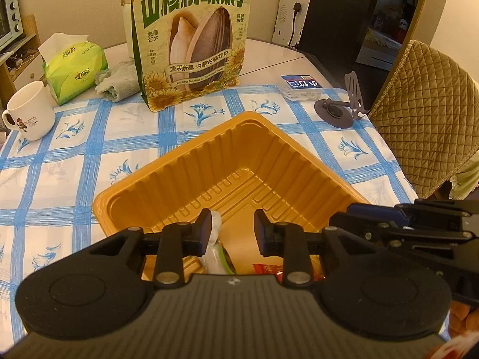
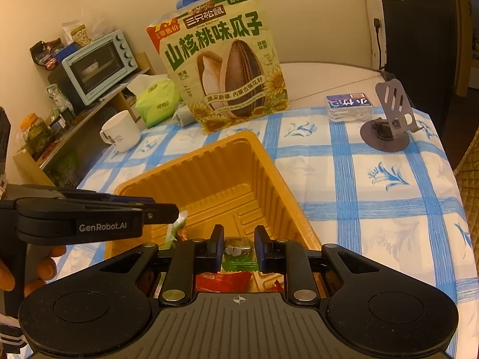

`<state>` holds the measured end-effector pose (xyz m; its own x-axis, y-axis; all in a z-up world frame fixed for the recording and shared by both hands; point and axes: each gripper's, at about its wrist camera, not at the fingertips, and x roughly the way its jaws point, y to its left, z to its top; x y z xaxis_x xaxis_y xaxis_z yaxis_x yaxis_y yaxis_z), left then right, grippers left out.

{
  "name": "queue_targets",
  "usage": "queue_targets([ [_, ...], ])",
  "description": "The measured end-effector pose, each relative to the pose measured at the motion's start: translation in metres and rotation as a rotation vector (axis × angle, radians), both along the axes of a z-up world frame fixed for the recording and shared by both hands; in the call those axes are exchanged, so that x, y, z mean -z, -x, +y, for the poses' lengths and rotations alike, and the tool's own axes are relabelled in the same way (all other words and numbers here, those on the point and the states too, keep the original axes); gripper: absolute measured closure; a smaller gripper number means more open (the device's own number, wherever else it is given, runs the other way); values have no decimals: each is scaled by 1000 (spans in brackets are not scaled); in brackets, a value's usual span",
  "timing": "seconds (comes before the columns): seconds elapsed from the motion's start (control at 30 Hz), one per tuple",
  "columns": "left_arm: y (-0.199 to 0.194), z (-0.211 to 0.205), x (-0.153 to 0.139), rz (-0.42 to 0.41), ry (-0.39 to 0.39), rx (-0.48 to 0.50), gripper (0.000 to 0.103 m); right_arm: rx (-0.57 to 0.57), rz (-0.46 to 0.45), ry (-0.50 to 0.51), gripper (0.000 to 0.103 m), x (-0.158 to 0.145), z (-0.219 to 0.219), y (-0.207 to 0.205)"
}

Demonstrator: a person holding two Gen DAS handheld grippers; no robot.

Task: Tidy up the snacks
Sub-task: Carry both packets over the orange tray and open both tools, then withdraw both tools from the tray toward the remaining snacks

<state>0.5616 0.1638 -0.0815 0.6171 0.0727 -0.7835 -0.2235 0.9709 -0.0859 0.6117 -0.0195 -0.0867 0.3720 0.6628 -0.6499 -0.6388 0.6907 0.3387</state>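
Right gripper [image 2: 239,240] clamps a green snack [image 2: 239,257] over the yellow tray [image 2: 209,179]; left gripper [image 1: 232,227], jaws apart, touches a pale packet [image 1: 214,248] (9 o'clock) — next, both release into the tray

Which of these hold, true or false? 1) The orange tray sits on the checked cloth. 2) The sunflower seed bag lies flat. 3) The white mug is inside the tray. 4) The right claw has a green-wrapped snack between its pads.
1) True: the orange tray rests on the blue checked cloth.
2) False: the sunflower seed bag stands upright behind the tray.
3) False: the white mug stands on the cloth, apart from the tray.
4) True: the right claw is shut on the green-wrapped snack.
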Motion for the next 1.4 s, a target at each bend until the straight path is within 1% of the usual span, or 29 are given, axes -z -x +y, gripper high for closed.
queue_targets([
  [0.07,1,1,-1,0,-1,0,75,-1,-1,-2,81,-1,2,-1],
  [0.2,5,4,-3,-7,1,-7,70,-3,-8,-7,81,-3,7,-3],
  [0.33,10,9,-8,-19,2,-19,67,-6,-27,-18,81,-5,11,-3],
  [0.4,13,11,-12,-28,4,-23,61,-4,-36,-35,81,-7,13,-2],
  [0.5,19,12,-18,-42,-4,-27,55,-7,-31,-78,80,-10,13,-2],
  [0.53,22,13,-20,-47,-3,-28,54,-8,-32,-81,80,-11,13,-2],
  [0.57,25,13,-22,-50,1,-28,50,-8,-36,-80,78,-13,13,0],
  [0.6,28,13,-25,-57,4,-30,46,-8,-39,-78,69,-15,13,0],
  [0.63,31,13,-27,-63,6,-32,44,-3,-42,-81,54,-16,11,2],
  [0.7,38,12,-32,-71,5,-32,38,16,-59,-99,36,-20,5,7],
  [0.77,45,10,-37,-83,2,-31,36,21,-60,-111,34,-24,-1,10],
  [0.8,48,8,-39,-87,2,-31,33,22,-54,-114,34,-26,-4,11],
  [0.93,64,0,-50,-117,14,-20,31,13,-39,-137,31,-34,-20,20],
  [1.0,72,-6,-56,-128,14,-10,26,11,-52,-143,29,-40,-29,27],
  [1.07,82,-13,-63,-140,10,-5,25,20,-71,-152,26,-46,-40,36],
  [1.2,103,-27,-75,-160,8,3,22,28,-82,-177,22,-58,-61,52],
  [1.4,143,-49,-91,-192,-2,11,22,42,-115,-176,20,-75,-92,83],
])
